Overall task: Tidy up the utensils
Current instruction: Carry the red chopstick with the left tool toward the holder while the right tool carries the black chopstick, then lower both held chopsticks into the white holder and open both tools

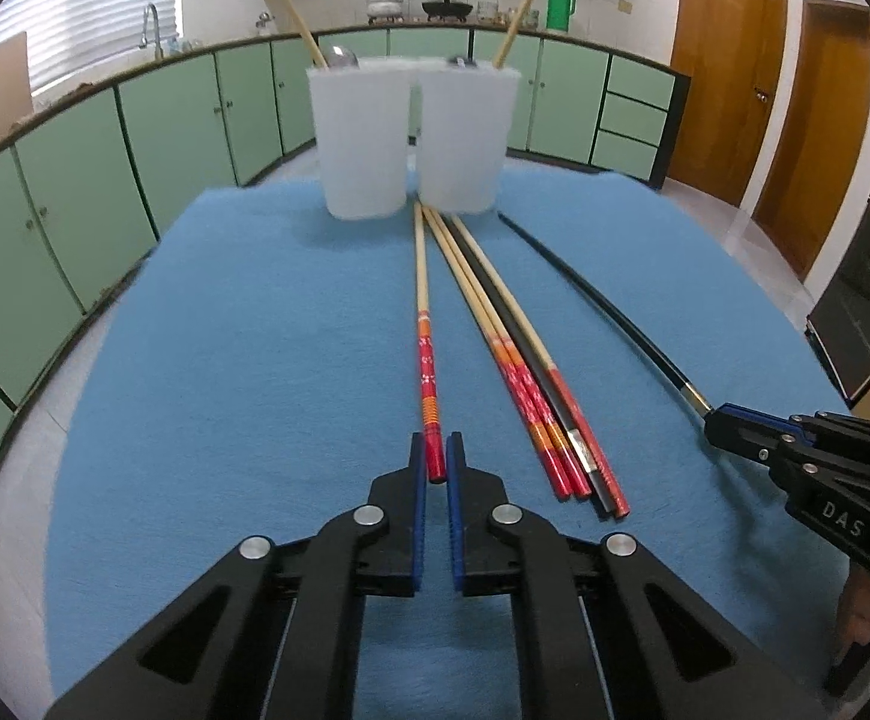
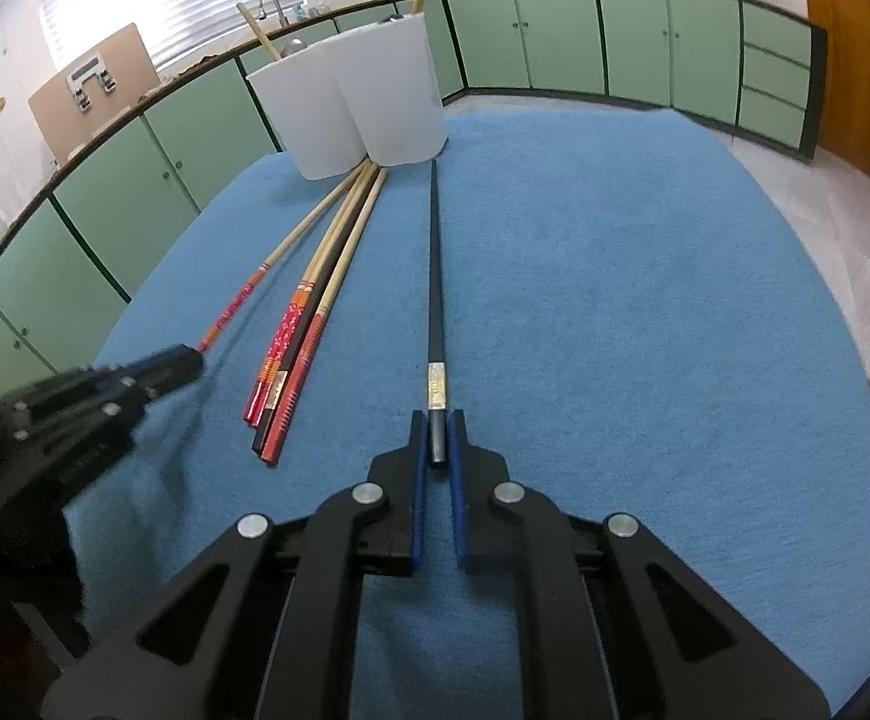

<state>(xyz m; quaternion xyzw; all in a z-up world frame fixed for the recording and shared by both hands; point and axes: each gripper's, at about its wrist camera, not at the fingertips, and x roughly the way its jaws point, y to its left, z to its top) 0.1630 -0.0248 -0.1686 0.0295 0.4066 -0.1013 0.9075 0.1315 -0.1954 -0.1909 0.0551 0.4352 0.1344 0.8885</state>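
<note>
My left tongs [image 1: 437, 457] sit narrow around the red butt of a single patterned chopstick [image 1: 422, 324], and my right tongs [image 2: 438, 433] sit just as narrow around the butt of a black chopstick [image 2: 435, 276]; in both views the pads look to be touching the stick, though I cannot tell how firmly either one bites. Between the two tongs lies a bundle of chopsticks [image 1: 531, 372] on the blue surface [image 1: 225, 330], pressed close together, tips pointing ahead. Farther ahead, just past those tips, stand two white cups [image 1: 363, 138] side by side, each already holding utensils. My worry is that each stick is caught only at its very end, so lifting could let the long shaft pivot and droop, or slip out; a swinging tip could knock a cup or scatter the bundle. What is inside the cups is mostly hidden by their frosted walls: I make out wooden handles and something metallic at the rims, no more. The left tongs are blurred in the right view.
</note>
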